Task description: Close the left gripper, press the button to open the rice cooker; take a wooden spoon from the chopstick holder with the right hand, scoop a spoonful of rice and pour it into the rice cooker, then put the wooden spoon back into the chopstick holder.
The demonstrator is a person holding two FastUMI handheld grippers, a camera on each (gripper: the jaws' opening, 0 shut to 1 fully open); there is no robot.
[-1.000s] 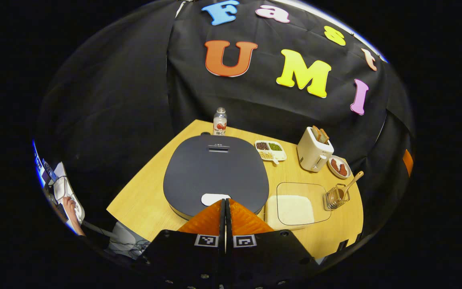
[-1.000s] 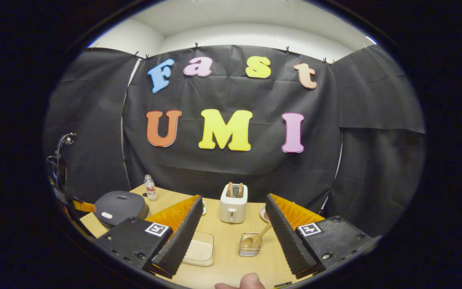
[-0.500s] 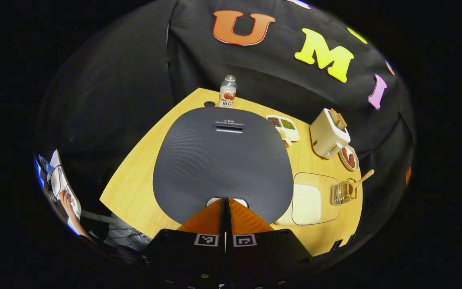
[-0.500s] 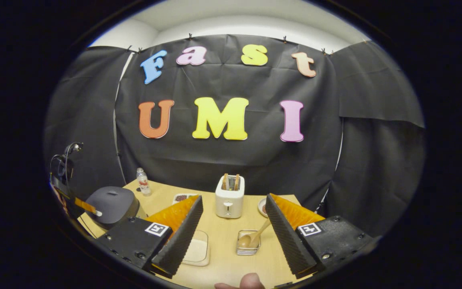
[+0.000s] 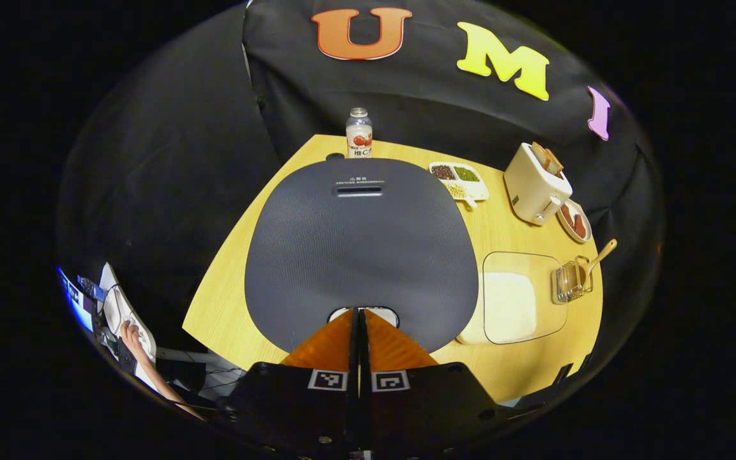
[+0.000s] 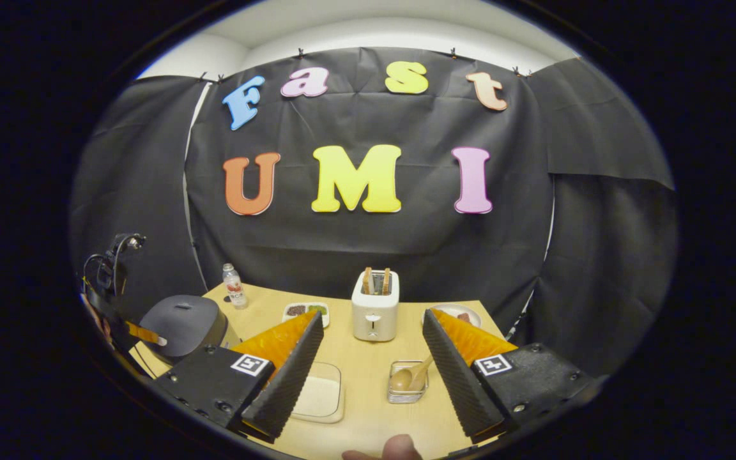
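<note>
The dark grey rice cooker (image 5: 358, 249) stands with its lid down. My left gripper (image 5: 360, 312) is shut with nothing in it, and its tips rest at the white button (image 5: 381, 314) on the lid's front edge. In the right gripper view, the left gripper (image 6: 144, 333) reaches the rice cooker (image 6: 183, 322) from the left. My right gripper (image 6: 371, 314) hovers open and holds nothing, above the table's near side. The wooden spoon (image 6: 406, 377) leans in the wire chopstick holder (image 6: 408, 391) between its fingers and farther off. The spoon (image 5: 591, 259) and holder (image 5: 570, 284) stand right of the clear rice container (image 5: 512, 297).
A white toaster (image 6: 374, 306) holding bread, a divided snack tray (image 6: 305, 310), a small bottle (image 6: 234, 294) and a plate (image 6: 454, 312) line the back of the wooden table (image 6: 368, 358). The rice container (image 6: 320, 395) lies left of the holder. A thumb (image 6: 393, 450) shows at the bottom.
The left gripper came down and forward onto the cooker, its shut tips now at the white button. The right gripper stayed open and shifted only slightly.
</note>
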